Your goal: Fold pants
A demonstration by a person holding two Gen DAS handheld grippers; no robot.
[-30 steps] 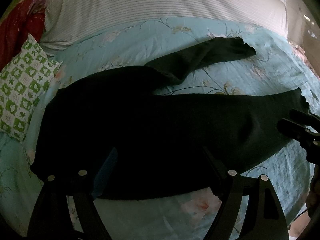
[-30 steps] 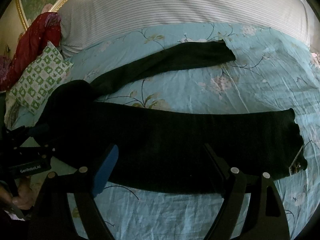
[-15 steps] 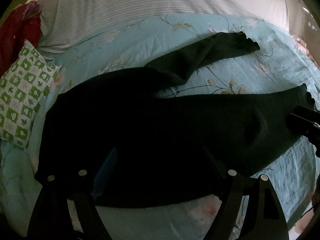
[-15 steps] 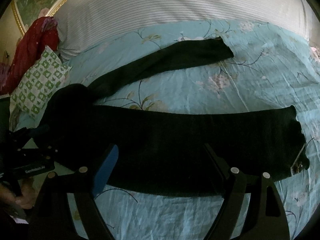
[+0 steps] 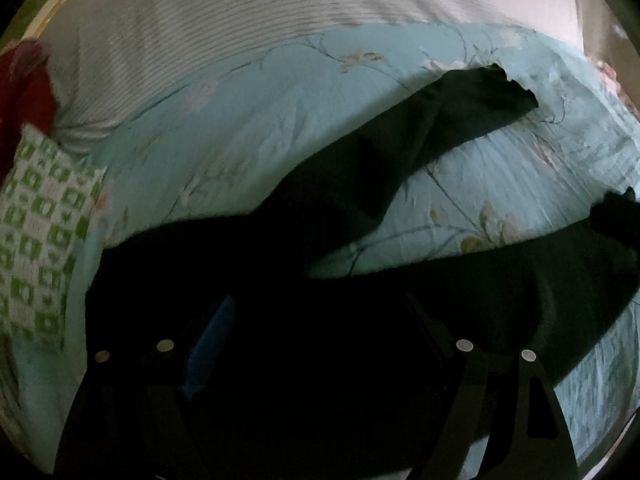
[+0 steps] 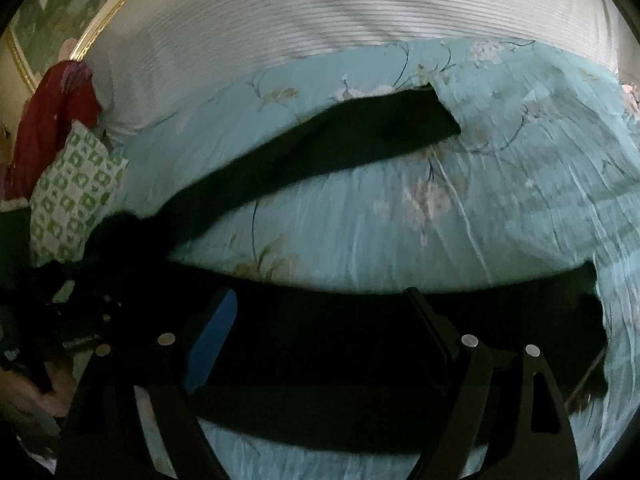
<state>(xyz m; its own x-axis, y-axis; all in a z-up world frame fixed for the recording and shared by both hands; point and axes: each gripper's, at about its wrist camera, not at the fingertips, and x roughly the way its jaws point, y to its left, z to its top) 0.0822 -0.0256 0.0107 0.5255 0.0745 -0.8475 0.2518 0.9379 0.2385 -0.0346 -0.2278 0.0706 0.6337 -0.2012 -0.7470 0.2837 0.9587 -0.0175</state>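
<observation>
Black pants (image 5: 280, 280) lie flat on a turquoise floral bedcover (image 5: 240, 140), the legs spread in a V. The far leg (image 5: 460, 116) runs up to the right; the near leg reaches the right edge. My left gripper (image 5: 320, 328) hovers open over the seat end, with only cloth below its fingers. In the right wrist view the pants (image 6: 360, 320) cross the frame, and the far leg (image 6: 360, 136) slants above. My right gripper (image 6: 320, 320) is open over the near leg. The left gripper (image 6: 80, 332) shows at the waist end, held by a hand (image 6: 36, 392).
A green-and-white patterned pillow (image 5: 36, 240) (image 6: 72, 196) lies at the left of the bed by the waist end. A red garment (image 6: 52, 120) hangs behind it. A white striped sheet (image 5: 280, 20) covers the far part of the bed.
Both cameras have moved in over the bed, so the pants look larger and sit lower in each view. Both pictures are blurred by motion. The jaws of both grippers stay wide apart.
</observation>
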